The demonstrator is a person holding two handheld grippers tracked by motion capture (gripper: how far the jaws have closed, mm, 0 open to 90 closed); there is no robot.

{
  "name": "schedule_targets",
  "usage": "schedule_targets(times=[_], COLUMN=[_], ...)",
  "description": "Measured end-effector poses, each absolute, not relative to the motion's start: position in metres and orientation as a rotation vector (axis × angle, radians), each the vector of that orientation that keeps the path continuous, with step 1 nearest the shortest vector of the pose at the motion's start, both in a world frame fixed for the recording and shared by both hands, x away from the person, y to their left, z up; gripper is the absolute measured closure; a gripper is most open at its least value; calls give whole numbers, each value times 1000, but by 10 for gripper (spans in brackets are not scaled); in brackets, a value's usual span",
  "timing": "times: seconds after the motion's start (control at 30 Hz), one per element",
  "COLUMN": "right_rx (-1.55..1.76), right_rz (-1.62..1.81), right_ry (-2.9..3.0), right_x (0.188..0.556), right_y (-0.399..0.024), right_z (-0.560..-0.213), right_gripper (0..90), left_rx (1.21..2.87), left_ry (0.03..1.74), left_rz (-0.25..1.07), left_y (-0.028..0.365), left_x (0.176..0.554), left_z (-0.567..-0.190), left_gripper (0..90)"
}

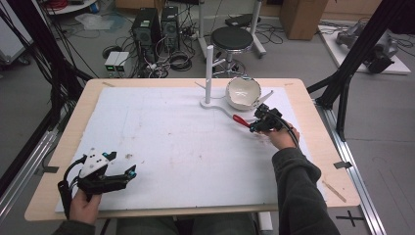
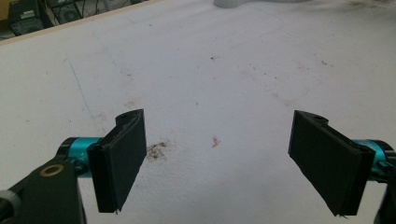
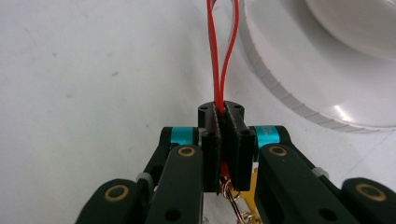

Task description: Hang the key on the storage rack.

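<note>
Right gripper [image 3: 223, 116]: we have it clenched on the red loop [image 3: 223, 51], just beside the white bowl [image 1: 243, 92].
Red loop: thin, smooth, springy; we judge it light and slippery, best pinched low.
Bowl: glossy, round, ribbed rim, likely fragile.
Left gripper [image 2: 229, 158]: released, well apart from the bowl.

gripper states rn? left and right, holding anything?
Left gripper: open, holding nothing, over the bare white mat.
Right gripper: shut on the red loop, next to the white bowl.

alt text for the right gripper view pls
The right gripper is shut on a thin red loop that runs up out of its black jaws. A white ribbed bowl lies at upper right on the white table.
</note>
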State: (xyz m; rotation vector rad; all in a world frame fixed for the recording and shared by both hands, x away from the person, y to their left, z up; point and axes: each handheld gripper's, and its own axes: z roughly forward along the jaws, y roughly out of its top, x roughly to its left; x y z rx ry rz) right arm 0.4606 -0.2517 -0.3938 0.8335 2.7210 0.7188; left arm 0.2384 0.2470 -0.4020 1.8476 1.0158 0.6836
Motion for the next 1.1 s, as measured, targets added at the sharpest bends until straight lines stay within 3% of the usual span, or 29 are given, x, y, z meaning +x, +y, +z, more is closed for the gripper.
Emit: schedule_targets(times=[1.1], right_rx=[839], right_rz=[1175], right_ry=[2539], right_x=[429], right_y=[-271], right_z=[-349], right_gripper=[858], left_rx=[1836], left_ry=[1010], left_rz=[703], left_y=[248], left_x=[237], left_z=[-400], left_gripper=[198])
